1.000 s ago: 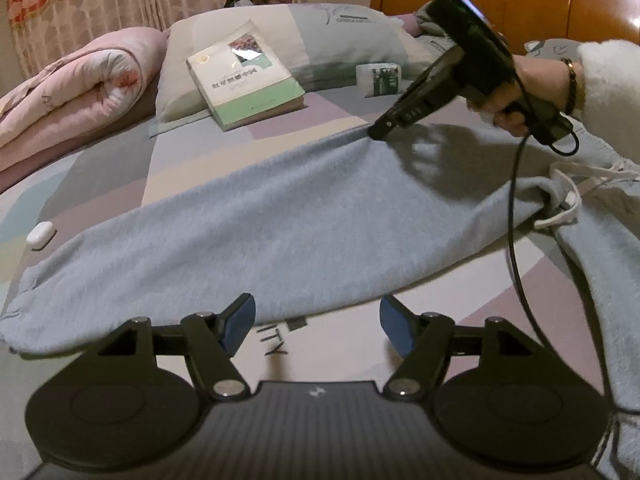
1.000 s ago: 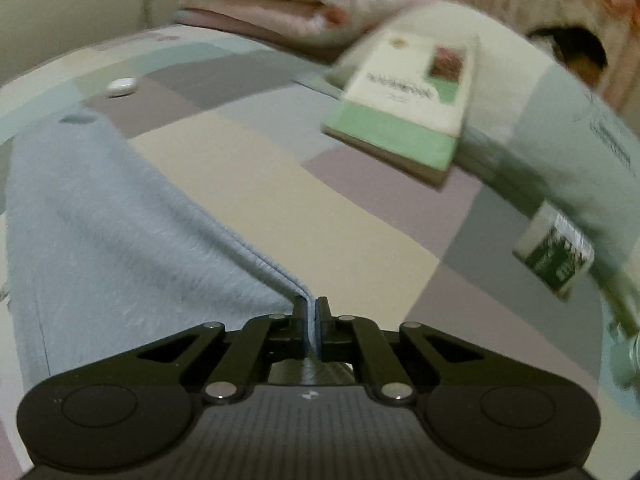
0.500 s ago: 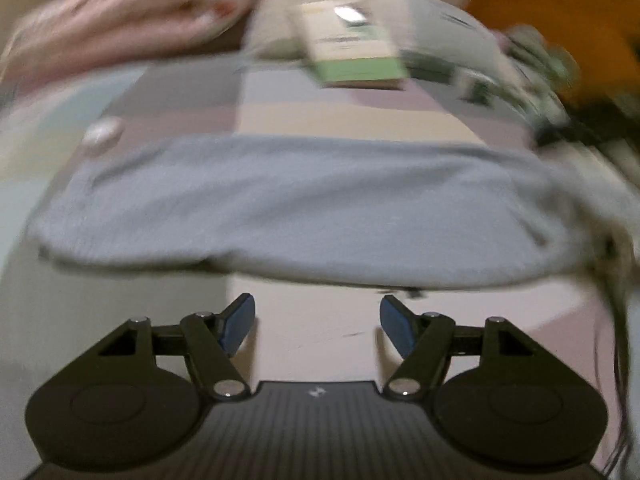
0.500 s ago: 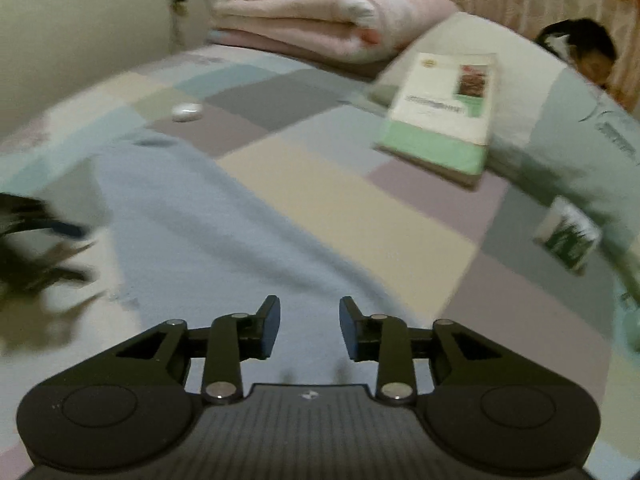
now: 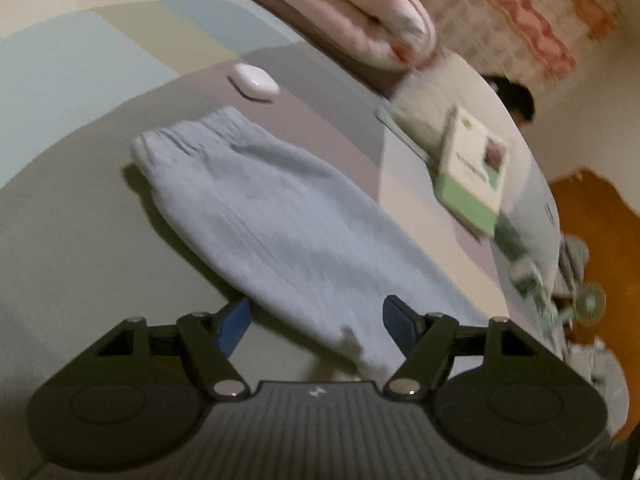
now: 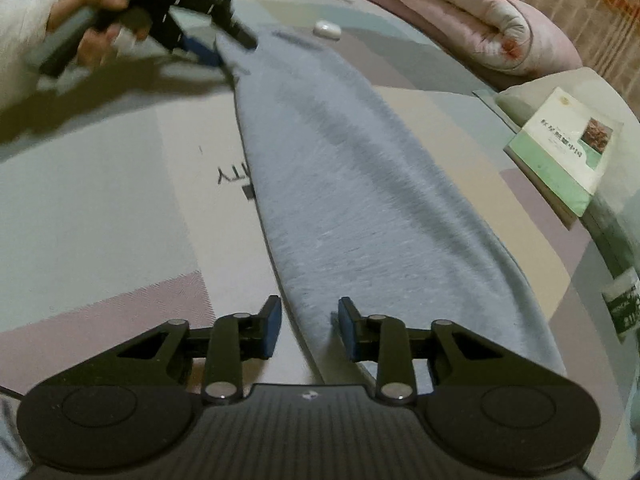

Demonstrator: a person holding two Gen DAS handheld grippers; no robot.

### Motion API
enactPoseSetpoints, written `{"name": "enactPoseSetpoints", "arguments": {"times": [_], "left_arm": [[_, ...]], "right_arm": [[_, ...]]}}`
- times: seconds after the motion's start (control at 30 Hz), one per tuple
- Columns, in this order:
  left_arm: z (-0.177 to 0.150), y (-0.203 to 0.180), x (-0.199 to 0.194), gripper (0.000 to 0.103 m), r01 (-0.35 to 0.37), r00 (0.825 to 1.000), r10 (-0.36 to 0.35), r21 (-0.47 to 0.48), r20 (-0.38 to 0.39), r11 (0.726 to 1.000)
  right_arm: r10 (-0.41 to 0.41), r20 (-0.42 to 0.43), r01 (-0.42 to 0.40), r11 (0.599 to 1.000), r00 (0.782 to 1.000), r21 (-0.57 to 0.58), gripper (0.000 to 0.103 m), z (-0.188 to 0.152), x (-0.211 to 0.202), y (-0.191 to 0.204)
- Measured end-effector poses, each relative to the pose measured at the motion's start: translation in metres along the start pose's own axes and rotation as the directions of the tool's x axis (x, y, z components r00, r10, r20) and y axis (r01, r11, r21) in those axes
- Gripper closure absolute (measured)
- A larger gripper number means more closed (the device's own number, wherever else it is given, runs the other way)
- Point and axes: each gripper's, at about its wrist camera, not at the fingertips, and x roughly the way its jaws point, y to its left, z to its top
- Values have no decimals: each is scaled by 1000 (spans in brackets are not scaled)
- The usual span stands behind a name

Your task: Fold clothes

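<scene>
While both grippers hover over the patchwork bedsheet (image 6: pixel 100 208), one pale blue fleece trouser leg (image 6: pixel 360 184) lies flat along it, elastic cuff (image 5: pixel 192 136) at the far end. Left gripper (image 5: pixel 316 318): jaws wide and opening, fabric under the gap, pads clear of it. Right gripper (image 6: pixel 306 326): narrow gap, closing, straddling the leg's near edge; contact looks unlikely, though the view is soft. Also counted: one white pebble-shaped case (image 5: pixel 256 82), one green-and-white book (image 6: pixel 564 156) on one pillow (image 6: pixel 520 98), one rolled pink quilt (image 6: pixel 460 12).
</scene>
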Motion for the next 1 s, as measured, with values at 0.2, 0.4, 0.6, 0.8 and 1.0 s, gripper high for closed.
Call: {"name": "enactPoseSetpoints", "arguments": {"times": [0.2,0.4,0.6,0.8,1.0], "left_arm": [[14,9,0,89,-135,991,135,0,16,991],[14,23,-33,83,-246,969,243,90,39,965],[8,-28,-50,49,-267,964,248,382,99,885],[-1,-93,12,36,-202,979,156,606,129,769],[-7,-70,48,34,-248,966,239,625,99,741]], "right_arm": [[29,-6,-29,1000,1000,-5,96,-1,-5,12],[49,-5,-48,999,999,19,84,-1,-13,19],[63,51,-72,974,997,214,52,13,-35,-4],[42,61,-62,925,997,375,37,16,-45,-20],[-20,94,-33,848,995,529,23,4,-50,-34]]}}
